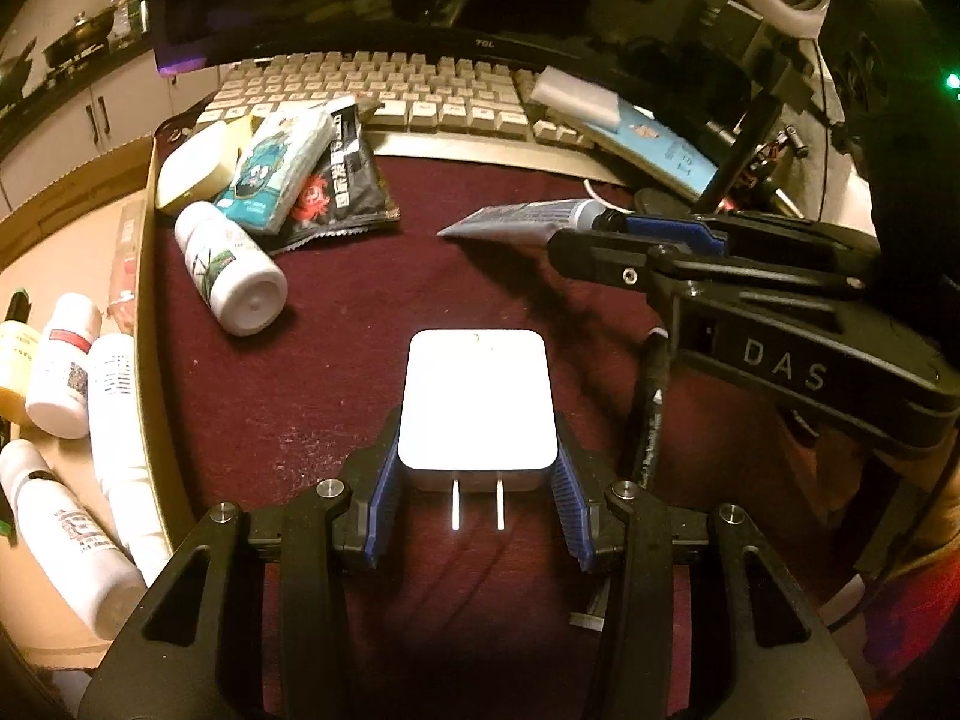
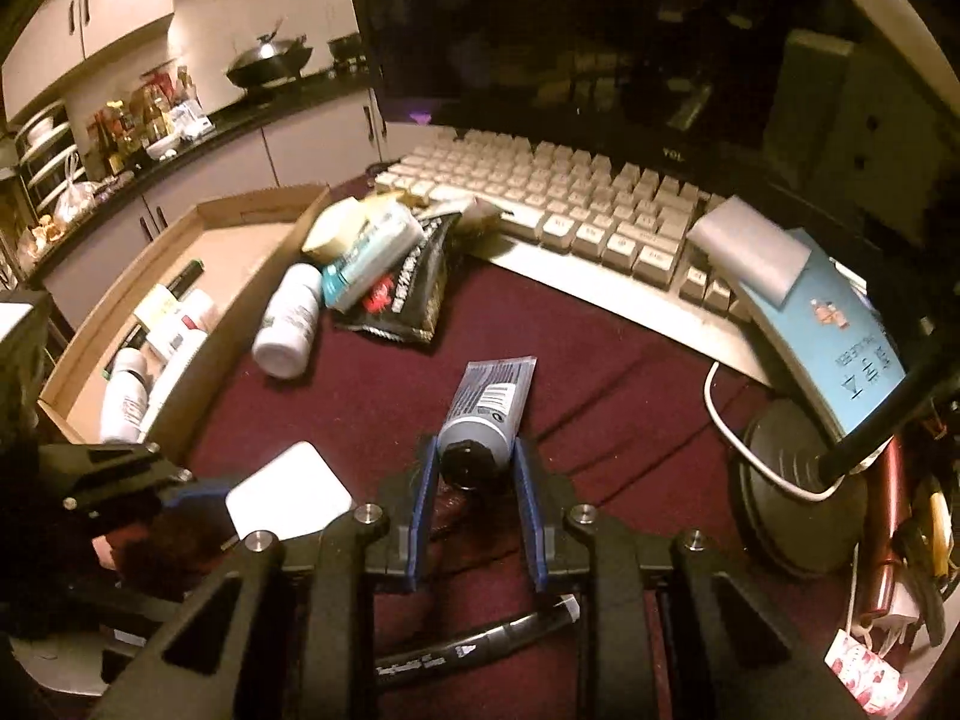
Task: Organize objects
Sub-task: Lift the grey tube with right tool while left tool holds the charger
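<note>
Two grips at once: white charger (image 1: 477,402) clamped in the left hand-held gripper (image 1: 477,504), grey tube (image 2: 483,420) pinched in the right hand-held gripper (image 2: 474,498).

Charger gripped across its narrow sides, near the prong end, prongs toward the camera, probably so the flat body stays level for a drop into the cardboard box (image 2: 198,222) just left of the maroon tabletop (image 1: 336,372), where white bottles (image 1: 66,516) already lie. Tube held at its capped end, crimped tail pointing away, apparently clear of the cloth. Still loose beside the keyboard (image 2: 576,204): a lying pill bottle (image 1: 231,270) and a heap of packets (image 1: 336,180). Black marker (image 2: 480,642) lying below the right jaws, untouched.
</note>
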The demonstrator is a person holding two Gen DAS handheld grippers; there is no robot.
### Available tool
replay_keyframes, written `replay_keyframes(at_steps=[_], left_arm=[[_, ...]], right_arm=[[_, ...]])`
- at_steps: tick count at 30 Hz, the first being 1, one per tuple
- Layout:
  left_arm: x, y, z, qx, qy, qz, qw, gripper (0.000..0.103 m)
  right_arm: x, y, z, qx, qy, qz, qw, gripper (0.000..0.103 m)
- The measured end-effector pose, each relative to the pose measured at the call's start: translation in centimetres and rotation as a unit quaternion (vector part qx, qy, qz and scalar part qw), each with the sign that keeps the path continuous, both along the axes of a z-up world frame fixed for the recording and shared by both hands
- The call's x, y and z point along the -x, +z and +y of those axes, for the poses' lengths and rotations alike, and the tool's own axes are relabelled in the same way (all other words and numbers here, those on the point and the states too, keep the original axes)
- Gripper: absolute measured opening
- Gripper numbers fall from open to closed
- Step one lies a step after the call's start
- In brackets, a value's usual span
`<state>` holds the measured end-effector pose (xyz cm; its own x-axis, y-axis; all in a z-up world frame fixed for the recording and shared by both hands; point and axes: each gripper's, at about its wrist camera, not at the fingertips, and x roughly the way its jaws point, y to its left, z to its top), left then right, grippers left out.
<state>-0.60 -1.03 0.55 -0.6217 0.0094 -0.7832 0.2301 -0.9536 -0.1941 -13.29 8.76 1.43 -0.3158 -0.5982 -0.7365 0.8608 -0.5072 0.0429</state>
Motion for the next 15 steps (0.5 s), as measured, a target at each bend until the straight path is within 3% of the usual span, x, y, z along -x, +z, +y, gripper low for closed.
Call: replay_keyframes(at_steps=[7, 12, 15], left_arm=[[-0.1, 0.0, -0.3, -0.008, 0.000, -0.002, 1.0000, 0.044], [-0.1, 0.0, -0.1, -0.010, -0.003, -0.002, 0.9999, 0.044], [-0.1, -0.1, -0.2, -0.014, -0.004, -0.002, 0.9999, 0.044]], right_arm=[[0.3, -1.1, 0.1, -0.011, -0.006, -0.014, 1.000, 0.025], [0.9, -2.1, -0.2, -0.037, -0.002, -0.061, 0.997, 0.026], [1.0, -2.7, -1.0, -0.052, -0.006, -0.057, 0.997, 0.052]])
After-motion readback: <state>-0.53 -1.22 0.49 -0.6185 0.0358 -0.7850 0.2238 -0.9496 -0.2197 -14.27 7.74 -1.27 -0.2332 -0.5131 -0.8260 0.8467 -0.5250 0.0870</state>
